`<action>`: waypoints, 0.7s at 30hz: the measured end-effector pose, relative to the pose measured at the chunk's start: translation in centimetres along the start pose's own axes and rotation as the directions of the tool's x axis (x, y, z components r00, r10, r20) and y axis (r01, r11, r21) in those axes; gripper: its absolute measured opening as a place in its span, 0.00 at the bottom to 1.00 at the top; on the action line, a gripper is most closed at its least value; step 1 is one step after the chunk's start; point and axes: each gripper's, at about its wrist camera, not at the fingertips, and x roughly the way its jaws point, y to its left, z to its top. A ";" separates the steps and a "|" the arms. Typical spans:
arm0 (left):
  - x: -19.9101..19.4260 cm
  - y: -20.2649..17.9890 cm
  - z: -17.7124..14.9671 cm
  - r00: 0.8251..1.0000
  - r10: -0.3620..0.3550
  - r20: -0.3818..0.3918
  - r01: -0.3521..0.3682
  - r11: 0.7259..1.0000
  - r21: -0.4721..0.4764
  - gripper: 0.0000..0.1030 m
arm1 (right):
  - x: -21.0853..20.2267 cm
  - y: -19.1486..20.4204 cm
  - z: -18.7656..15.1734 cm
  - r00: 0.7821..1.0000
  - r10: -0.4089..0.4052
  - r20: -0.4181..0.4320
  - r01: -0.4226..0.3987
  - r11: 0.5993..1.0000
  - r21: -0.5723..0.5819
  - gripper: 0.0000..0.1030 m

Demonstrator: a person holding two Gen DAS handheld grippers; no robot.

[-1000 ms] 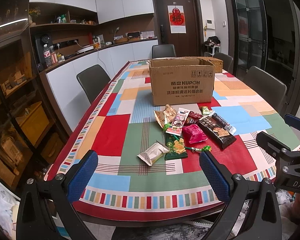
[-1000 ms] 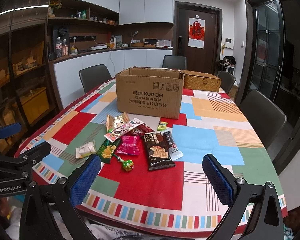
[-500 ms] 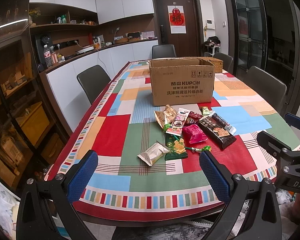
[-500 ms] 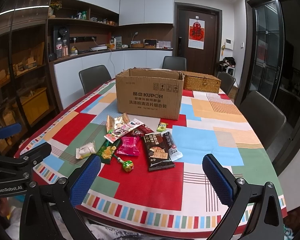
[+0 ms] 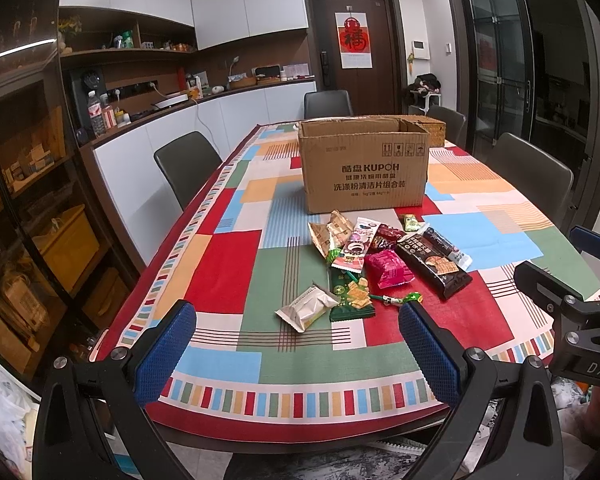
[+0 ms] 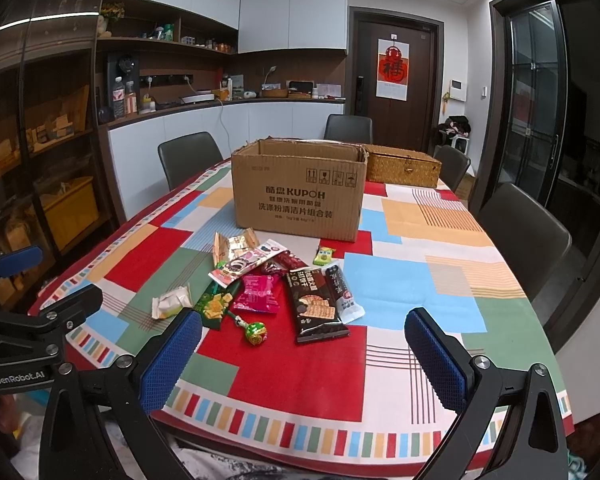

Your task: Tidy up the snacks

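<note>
Colourful patchwork cloth covers the long dining surface (image 5: 228, 280), with dark chairs along its sides and white cabinets behind.

From the left wrist view, the left tongs (image 5: 296, 344) hang above the near edge of the surface, blue pads spread wide apart and holding nothing. Between and beyond them lies the heap of snacks (image 5: 380, 264): a white packet (image 5: 306, 312) nearest, touching a dark green packet (image 5: 350, 294), then a pink packet (image 5: 388, 268), a long black biscuit pack (image 5: 434, 268) and several smaller wrappers. Just behind the heap stands an open cardboard box (image 5: 364, 168). Part of the right tongs (image 5: 580, 300) shows at the right edge; their gap cannot be judged from here.

From the right wrist view, the right tongs (image 6: 304, 354) are also wide open and empty, poised over the near edge. The snacks (image 6: 284, 284) sit just ahead, a green lollipop (image 6: 256, 332) closest, the black biscuit pack (image 6: 316, 308) beside it, and the white packet (image 6: 172, 302) off to the left. The cardboard box (image 6: 300, 192) stands behind them, with a woven basket (image 6: 404, 168) just beyond its right corner.
</note>
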 end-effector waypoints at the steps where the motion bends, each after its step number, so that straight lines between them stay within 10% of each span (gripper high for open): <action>1: -0.1 0.0 0.1 1.000 0.000 0.001 0.000 1.000 0.000 1.00 | 0.1 0.0 -0.1 1.000 0.000 -0.001 0.000 1.000 0.000 0.99; 21: -0.1 0.0 0.1 1.000 0.000 0.000 0.000 1.000 0.001 1.00 | 0.3 0.1 -0.3 1.000 0.000 0.002 0.000 1.000 0.000 0.99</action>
